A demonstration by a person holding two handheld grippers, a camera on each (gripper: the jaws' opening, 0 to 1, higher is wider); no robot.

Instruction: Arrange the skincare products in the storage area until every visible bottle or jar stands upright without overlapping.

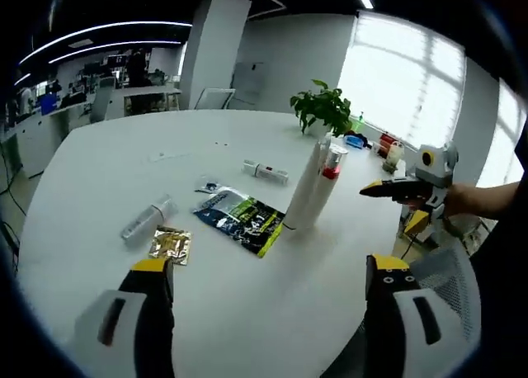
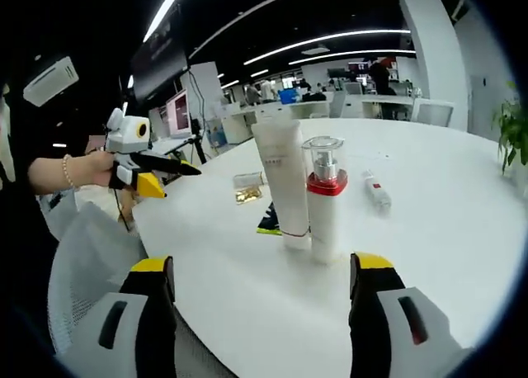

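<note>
- The left gripper (image 1: 268, 283) shows at the bottom of the left gripper view, jaws wide and holding nothing; the right gripper (image 2: 262, 283), at the bottom of the right gripper view, is likewise.
- 2 products stand touching at centre frame: 1 white tube (image 2: 283, 184), probably light and squashy, best gripped low; 1 pump bottle (image 2: 324, 200), rigid, likely slippery, best held mid-body.
- Lying left of centre: 1 clear tube (image 1: 148, 219), 1 small tube (image 1: 266, 172), 1 gold sachet (image 1: 172, 245), 1 dark packet (image 1: 241, 219).

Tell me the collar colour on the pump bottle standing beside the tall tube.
Red, clearest in the right gripper view: pump bottle.
</note>
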